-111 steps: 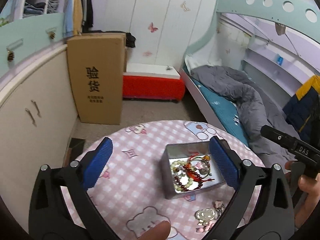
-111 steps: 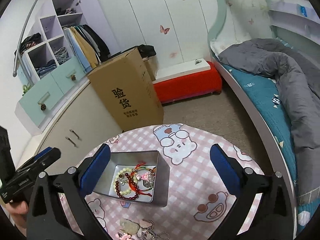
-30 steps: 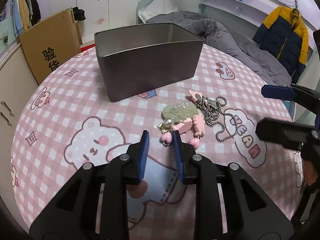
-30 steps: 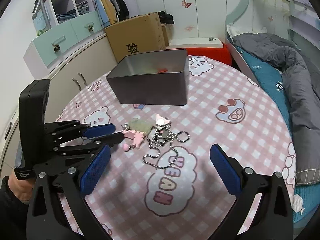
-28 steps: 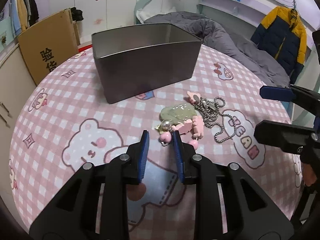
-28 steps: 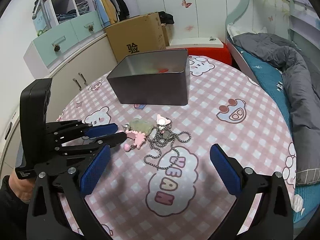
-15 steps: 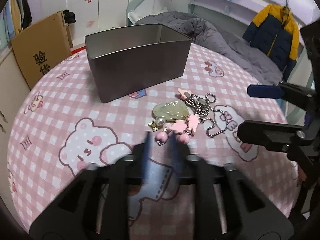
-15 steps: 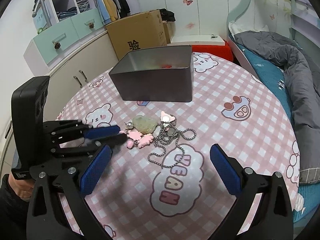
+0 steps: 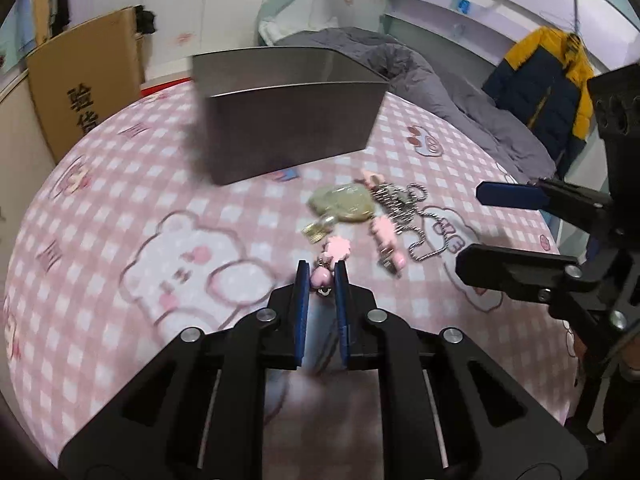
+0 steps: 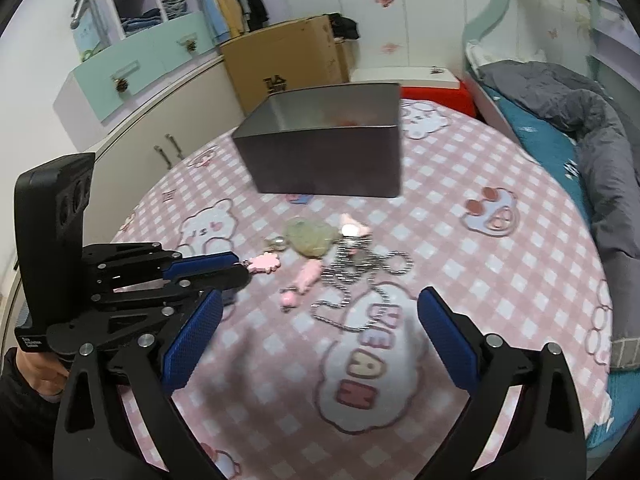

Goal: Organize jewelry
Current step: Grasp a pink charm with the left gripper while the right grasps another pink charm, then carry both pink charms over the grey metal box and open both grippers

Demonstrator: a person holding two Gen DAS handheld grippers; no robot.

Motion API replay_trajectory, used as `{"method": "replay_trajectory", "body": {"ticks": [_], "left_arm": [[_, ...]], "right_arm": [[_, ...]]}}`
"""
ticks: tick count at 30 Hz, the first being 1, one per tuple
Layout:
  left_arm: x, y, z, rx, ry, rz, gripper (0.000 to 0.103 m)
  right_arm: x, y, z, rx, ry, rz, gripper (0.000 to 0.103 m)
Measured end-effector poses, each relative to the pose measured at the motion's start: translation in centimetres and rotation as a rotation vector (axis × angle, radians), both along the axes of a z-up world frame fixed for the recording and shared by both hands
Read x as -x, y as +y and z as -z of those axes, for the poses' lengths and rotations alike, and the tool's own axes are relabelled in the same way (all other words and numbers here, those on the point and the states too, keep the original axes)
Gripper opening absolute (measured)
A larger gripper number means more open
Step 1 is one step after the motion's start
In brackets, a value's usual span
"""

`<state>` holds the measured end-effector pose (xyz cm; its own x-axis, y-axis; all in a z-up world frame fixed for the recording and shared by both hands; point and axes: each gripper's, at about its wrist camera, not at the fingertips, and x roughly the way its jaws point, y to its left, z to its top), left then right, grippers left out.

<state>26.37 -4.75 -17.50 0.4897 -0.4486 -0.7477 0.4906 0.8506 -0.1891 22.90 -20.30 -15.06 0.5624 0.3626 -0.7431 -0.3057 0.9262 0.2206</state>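
My left gripper point(image 9: 321, 276) is shut on the pink bead end of a pink charm bracelet point(image 9: 338, 249), just above the pink checked tablecloth point(image 9: 140, 200). The bracelet point(image 10: 266, 262) trails to a pale green pendant point(image 9: 344, 205) and a silver ball chain point(image 9: 416, 220) lying on the cloth. The grey metal tin point(image 9: 288, 120) stands behind them; red jewelry shows inside it in the right wrist view point(image 10: 328, 148). My right gripper point(image 10: 320, 328) is open and empty, hovering in front of the chain point(image 10: 360, 276). The left gripper also shows in that view point(image 10: 240, 268).
The round table's edge drops to a bed with a grey duvet point(image 10: 580, 120) on the right. A cardboard box point(image 10: 288, 60) and white cabinets point(image 10: 160, 136) stand behind the table. A yellow and navy jacket point(image 9: 552, 92) hangs at the far right.
My left gripper has moved forward onto the pink bead and shut on it, and the bracelet has stretched out toward it. The right gripper stays open and has barely shifted.
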Motion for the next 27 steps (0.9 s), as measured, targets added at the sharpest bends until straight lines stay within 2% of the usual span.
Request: {"method": "replay_trajectory", "body": {"ticks": [2, 4, 8, 10, 12, 15, 18, 22, 27], "left_arm": [[0.4, 1.2, -0.2, -0.002, -0.008, -0.037, 0.012], [0.6, 1.9, -0.5, -0.001, -0.016, -0.063, 0.012], [0.7, 3.1, -0.8, 0.005, -0.023, -0.101, 0.012], [0.8, 3.2, -0.8, 0.008, -0.022, -0.104, 0.012], [0.8, 3.2, -0.7, 0.014, -0.02, -0.106, 0.012], [1.0, 3.2, -0.8, 0.031, -0.017, -0.107, 0.012], [1.0, 3.4, -1.2, 0.05, -0.022, -0.112, 0.012], [1.2, 3.8, -2.3, 0.081, -0.036, -0.116, 0.012], [1.3, 3.9, -4.7, 0.119, -0.076, -0.11, 0.012]], "right_arm": [[-0.2, 1.0, 0.3, -0.003, 0.006, -0.026, 0.076], [-0.5, 2.1, 0.7, 0.014, 0.012, -0.046, 0.052], [-1.1, 3.4, 1.8, 0.039, 0.022, -0.063, 0.043], [-1.3, 4.1, 2.7, 0.104, 0.009, -0.054, 0.034], [-1.1, 4.6, 2.8, 0.151, -0.015, -0.051, 0.029], [-1.0, 4.4, 2.7, 0.177, -0.02, -0.061, 0.011], [-0.6, 3.3, 2.2, 0.13, -0.007, -0.066, 0.011], [-0.1, 1.8, 0.5, -0.019, -0.006, -0.073, 0.011], [0.0, 0.7, -2.4, -0.088, -0.05, -0.08, 0.011]]}}
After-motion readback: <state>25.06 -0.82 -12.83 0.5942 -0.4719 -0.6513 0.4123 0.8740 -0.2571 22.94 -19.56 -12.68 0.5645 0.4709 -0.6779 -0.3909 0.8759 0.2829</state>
